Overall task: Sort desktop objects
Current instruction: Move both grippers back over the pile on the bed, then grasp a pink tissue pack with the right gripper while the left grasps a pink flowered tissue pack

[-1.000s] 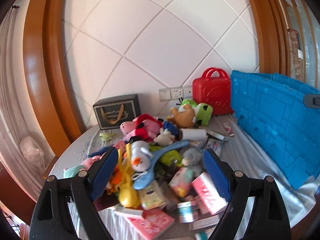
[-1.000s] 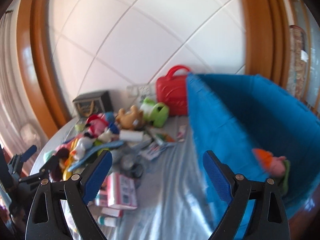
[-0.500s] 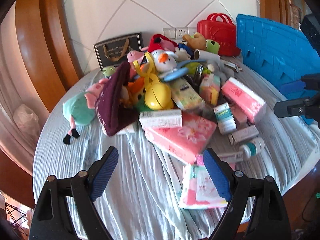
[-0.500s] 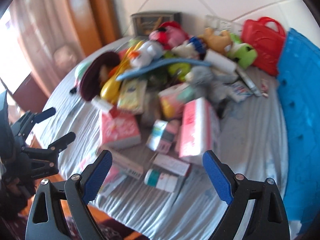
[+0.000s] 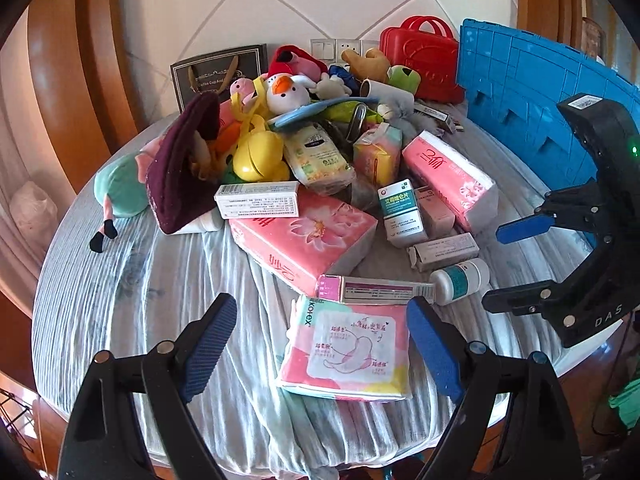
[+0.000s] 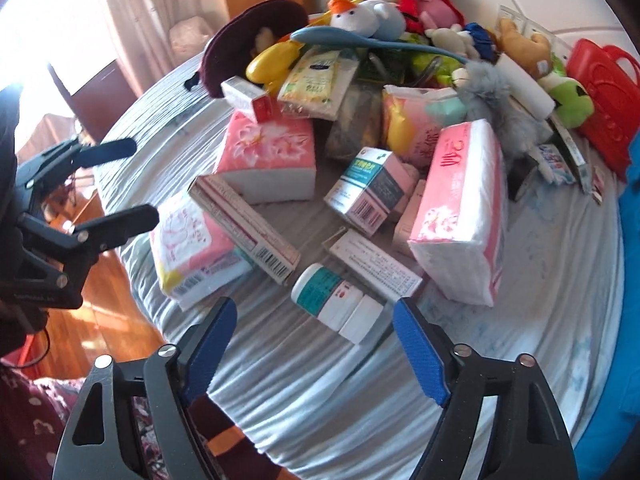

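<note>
stage: early by my reading; nearly everything lies in one mixed heap on the tabletop (image 5: 132, 280), so most of the sorting is left.
heap: plush toys (image 5: 288, 90), tissue packs (image 5: 308, 240), medicine boxes (image 5: 400, 208) and a pad packet (image 5: 348, 352) piled together, touching or overlapping.
blue crate (image 5: 532, 92): stands at the right edge of the tabletop; its inside is not visible now, so i cannot tell what it holds.
left tongs (image 5: 320, 344): wide apart, empty, hovering over the near side of the pile with the pad packet showing between the pads.
right tongs (image 6: 314, 340): jaws have just been closing a little yet remain apart, gripping nothing; the white medicine bottle (image 6: 336, 300) lies just ahead between them.
likely first pick: the bottle, judging by where the right tongs aim.
</note>
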Demonstrator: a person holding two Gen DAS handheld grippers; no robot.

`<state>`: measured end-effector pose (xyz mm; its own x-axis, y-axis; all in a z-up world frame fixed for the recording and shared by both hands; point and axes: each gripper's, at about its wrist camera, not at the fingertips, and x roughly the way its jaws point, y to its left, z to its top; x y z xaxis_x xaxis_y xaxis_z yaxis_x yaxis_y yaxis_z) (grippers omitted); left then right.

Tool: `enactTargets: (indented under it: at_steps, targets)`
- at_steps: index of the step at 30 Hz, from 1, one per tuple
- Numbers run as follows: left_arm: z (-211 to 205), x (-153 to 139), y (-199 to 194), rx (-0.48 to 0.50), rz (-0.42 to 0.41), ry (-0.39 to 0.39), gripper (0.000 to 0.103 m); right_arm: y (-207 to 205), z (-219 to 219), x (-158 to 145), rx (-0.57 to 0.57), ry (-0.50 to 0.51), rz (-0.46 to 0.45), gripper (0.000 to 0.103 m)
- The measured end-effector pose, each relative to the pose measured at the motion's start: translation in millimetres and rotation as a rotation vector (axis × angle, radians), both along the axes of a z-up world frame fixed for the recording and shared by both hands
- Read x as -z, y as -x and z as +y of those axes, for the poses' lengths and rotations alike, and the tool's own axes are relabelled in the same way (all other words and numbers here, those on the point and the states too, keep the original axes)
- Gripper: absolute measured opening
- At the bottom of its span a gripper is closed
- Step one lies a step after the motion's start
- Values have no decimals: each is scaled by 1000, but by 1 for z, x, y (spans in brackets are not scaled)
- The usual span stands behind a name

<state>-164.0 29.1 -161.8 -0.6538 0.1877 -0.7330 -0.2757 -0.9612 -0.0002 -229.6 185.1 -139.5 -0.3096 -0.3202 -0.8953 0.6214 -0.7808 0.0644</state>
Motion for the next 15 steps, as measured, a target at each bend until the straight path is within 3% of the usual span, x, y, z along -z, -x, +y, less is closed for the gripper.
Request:
enactTargets:
  at_steps: [4, 7, 13, 14, 15]
  targets:
    - [8, 6, -6, -9, -28, 4, 87, 2, -7, 9, -103, -41, 24, 71]
    - [11, 7, -13, -12, -28, 12, 87, 12, -7, 11, -118, -53, 25, 69]
    - [10, -1, -13, -28, -5, 12, 87, 24, 7, -27, -39, 52, 91, 70]
    - [9, -3, -11, -34, 2, 7, 87, 29, 12, -35, 3, 62, 122, 73]
    - [8, -5, -8, -39, 9, 9, 87, 37, 16, -42, 63, 50, 158, 82]
